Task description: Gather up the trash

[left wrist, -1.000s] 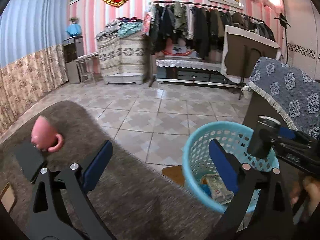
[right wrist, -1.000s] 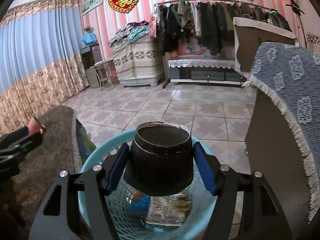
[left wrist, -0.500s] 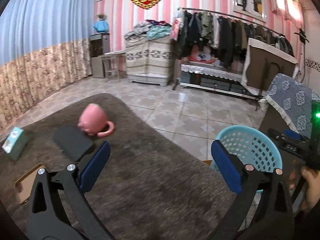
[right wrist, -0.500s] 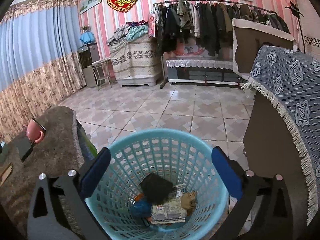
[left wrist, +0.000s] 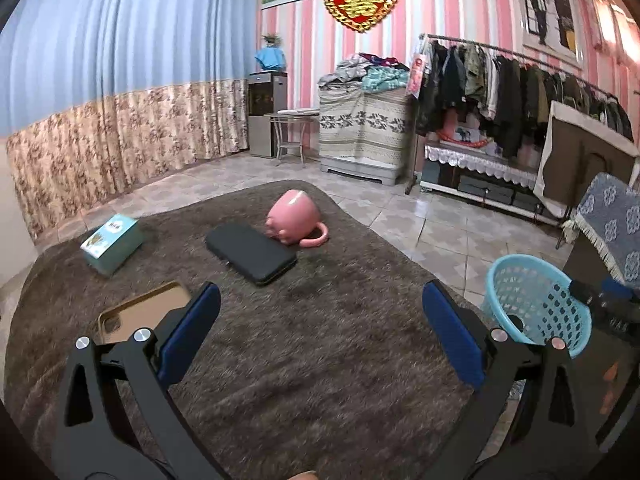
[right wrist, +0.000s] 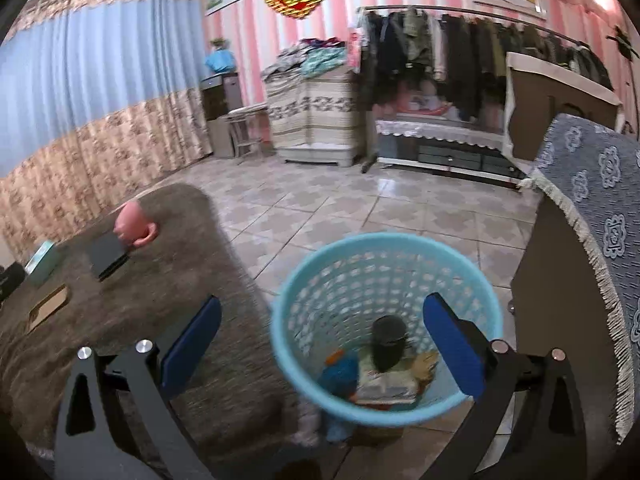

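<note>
A: Hanging wide over the table, left claw holds nothing.
B: Right claw has just opened fully, empty too; the cup sits in the bin on other rubbish.
A: Risk ahead?
B: Mistaking the mug, case or box for trash.

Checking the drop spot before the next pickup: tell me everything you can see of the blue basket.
The blue basket is a round, light blue bin, plastic by its look, with lattice-perforated walls and a solid rim. It stands upright on the tiled floor beside the brown rug, close to a cloth-draped cabinet. Inside lie a dark cup, printed paper packaging and other scraps. The right claw hangs open above it, touching nothing.
</note>
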`<state>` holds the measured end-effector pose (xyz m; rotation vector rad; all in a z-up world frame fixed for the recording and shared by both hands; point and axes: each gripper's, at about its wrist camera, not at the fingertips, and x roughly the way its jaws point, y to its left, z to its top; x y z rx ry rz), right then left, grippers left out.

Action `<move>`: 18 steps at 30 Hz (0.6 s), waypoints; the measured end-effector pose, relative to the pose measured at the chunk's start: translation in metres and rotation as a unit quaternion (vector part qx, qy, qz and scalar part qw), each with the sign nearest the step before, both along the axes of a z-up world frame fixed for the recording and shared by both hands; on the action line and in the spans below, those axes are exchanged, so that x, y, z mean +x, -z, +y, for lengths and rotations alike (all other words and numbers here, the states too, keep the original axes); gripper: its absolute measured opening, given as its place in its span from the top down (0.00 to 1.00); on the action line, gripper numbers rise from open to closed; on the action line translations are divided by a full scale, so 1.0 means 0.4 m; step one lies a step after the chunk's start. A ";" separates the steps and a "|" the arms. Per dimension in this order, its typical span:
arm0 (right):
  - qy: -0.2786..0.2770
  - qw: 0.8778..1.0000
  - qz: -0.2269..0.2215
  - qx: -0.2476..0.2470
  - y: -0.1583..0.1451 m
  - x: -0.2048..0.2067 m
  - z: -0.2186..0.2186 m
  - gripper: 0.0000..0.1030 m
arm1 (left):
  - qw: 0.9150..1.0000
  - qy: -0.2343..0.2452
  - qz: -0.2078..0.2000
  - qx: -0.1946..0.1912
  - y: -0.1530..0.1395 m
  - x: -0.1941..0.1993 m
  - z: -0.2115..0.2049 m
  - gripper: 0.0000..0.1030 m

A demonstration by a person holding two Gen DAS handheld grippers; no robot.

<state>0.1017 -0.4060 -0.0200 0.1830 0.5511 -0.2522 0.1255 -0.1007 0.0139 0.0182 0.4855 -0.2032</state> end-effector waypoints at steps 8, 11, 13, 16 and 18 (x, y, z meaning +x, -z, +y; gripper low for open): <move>-0.042 0.999 -0.027 0.004 -0.027 -0.060 0.127 0.04 | 0.999 -0.039 -0.015 0.005 0.008 -0.089 0.079 0.05; -0.057 0.998 -0.028 -0.008 -0.038 -0.070 0.177 0.04 | 0.999 -0.039 -0.012 -0.008 0.015 -0.122 0.112 0.05; -0.066 0.997 -0.030 -0.020 -0.045 -0.076 0.210 0.04 | 0.999 -0.040 -0.010 -0.020 0.016 -0.137 0.130 0.05; -0.078 0.996 -0.031 -0.032 -0.050 -0.091 0.253 0.04 | 0.998 -0.049 -0.015 -0.027 0.018 -0.161 0.157 0.05; -0.083 0.995 -0.035 -0.032 -0.055 -0.103 0.273 0.04 | 0.998 -0.051 -0.018 -0.032 0.017 -0.174 0.169 0.05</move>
